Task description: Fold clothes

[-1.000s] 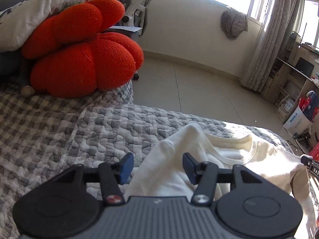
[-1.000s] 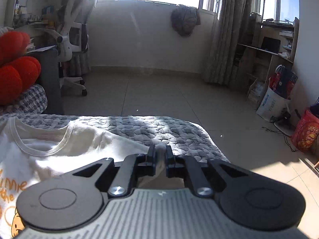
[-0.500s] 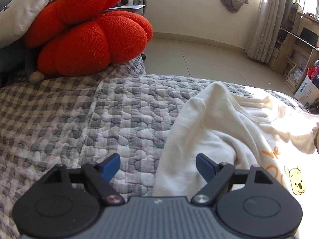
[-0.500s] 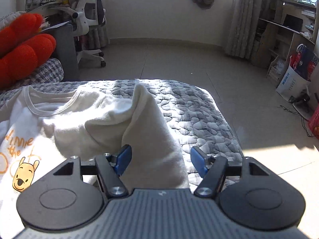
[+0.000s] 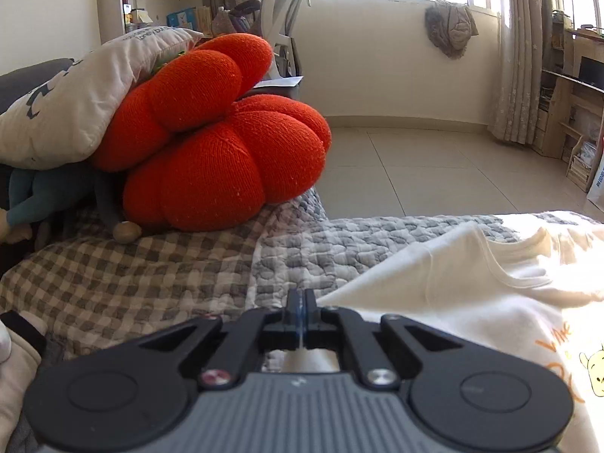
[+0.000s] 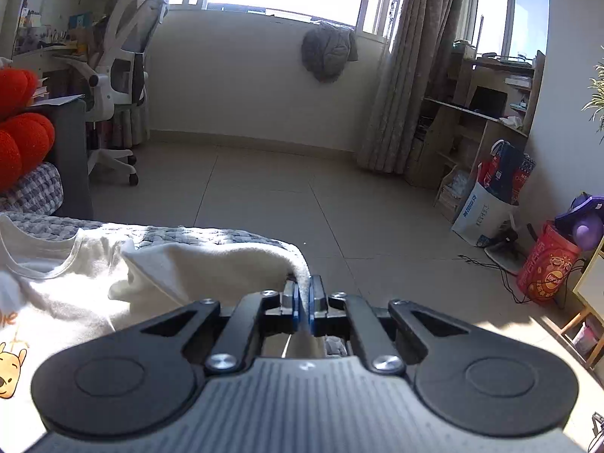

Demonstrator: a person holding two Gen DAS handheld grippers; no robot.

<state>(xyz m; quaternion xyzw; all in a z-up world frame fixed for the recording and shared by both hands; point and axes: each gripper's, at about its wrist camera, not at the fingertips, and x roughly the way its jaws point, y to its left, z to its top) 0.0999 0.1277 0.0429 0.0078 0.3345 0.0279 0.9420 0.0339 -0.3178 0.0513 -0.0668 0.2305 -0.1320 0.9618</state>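
Note:
A cream sweatshirt (image 5: 453,294) with an orange cartoon-bear print lies on the grey quilted bed cover (image 5: 294,241), its neckline toward the window. In the left wrist view my left gripper (image 5: 300,307) is shut at the garment's left edge, and cream cloth shows just behind the closed fingers. In the right wrist view the sweatshirt (image 6: 207,264) is bunched up, with a raised fold running into my right gripper (image 6: 302,302), which is shut on that fold near the bed's right edge. The bear print (image 6: 9,372) shows at the far left.
A large red pumpkin cushion (image 5: 211,143) and a white pillow (image 5: 75,98) sit at the left end of the bed over a checked blanket (image 5: 113,275). Beyond the bed are tiled floor (image 6: 283,196), an office chair (image 6: 120,75), shelves and bags (image 6: 490,196) on the right.
Both grippers stood open around folds of the sweatshirt half a second ago; both have now closed on the cloth and the views have tilted up toward the window.

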